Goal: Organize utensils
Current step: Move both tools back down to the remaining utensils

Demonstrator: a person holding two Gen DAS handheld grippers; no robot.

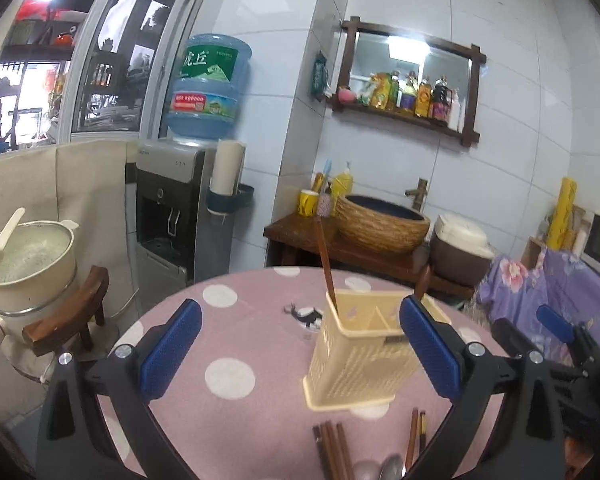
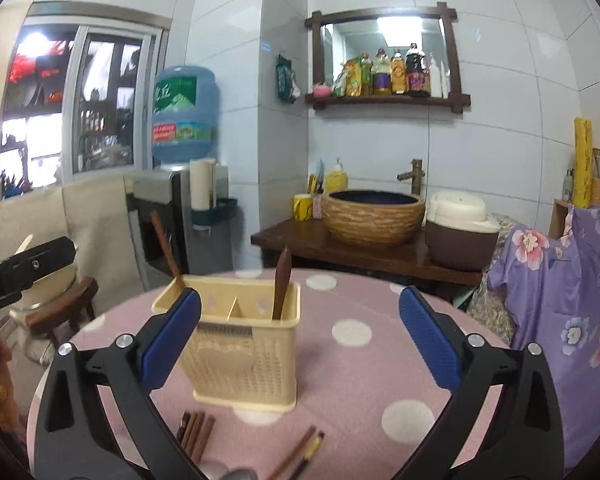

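Observation:
A cream plastic utensil holder (image 1: 360, 360) (image 2: 244, 356) stands on the round pink polka-dot table (image 1: 256, 332) (image 2: 360, 384). One brown chopstick (image 1: 325, 260) (image 2: 165, 248) leans in its left compartment. A wooden spoon (image 2: 282, 284) stands in the right one. Loose brown chopsticks (image 1: 332, 452) (image 2: 196, 432) lie in front of the holder, with another pair (image 1: 416, 436) (image 2: 304, 450) and metal spoons (image 1: 384, 470) beside them. My left gripper (image 1: 300, 308) is open with nothing held, and the holder stands just ahead of it. My right gripper (image 2: 300, 296) is open and empty too.
A wooden stool (image 1: 68, 320) and a cream pot (image 1: 28, 260) stand to the left of the table. Behind it are a water dispenser (image 1: 168, 216), a woven basin (image 2: 374, 216) on a dark counter and a rice cooker (image 2: 460, 228). Floral purple cloth (image 2: 560, 280) hangs at the right.

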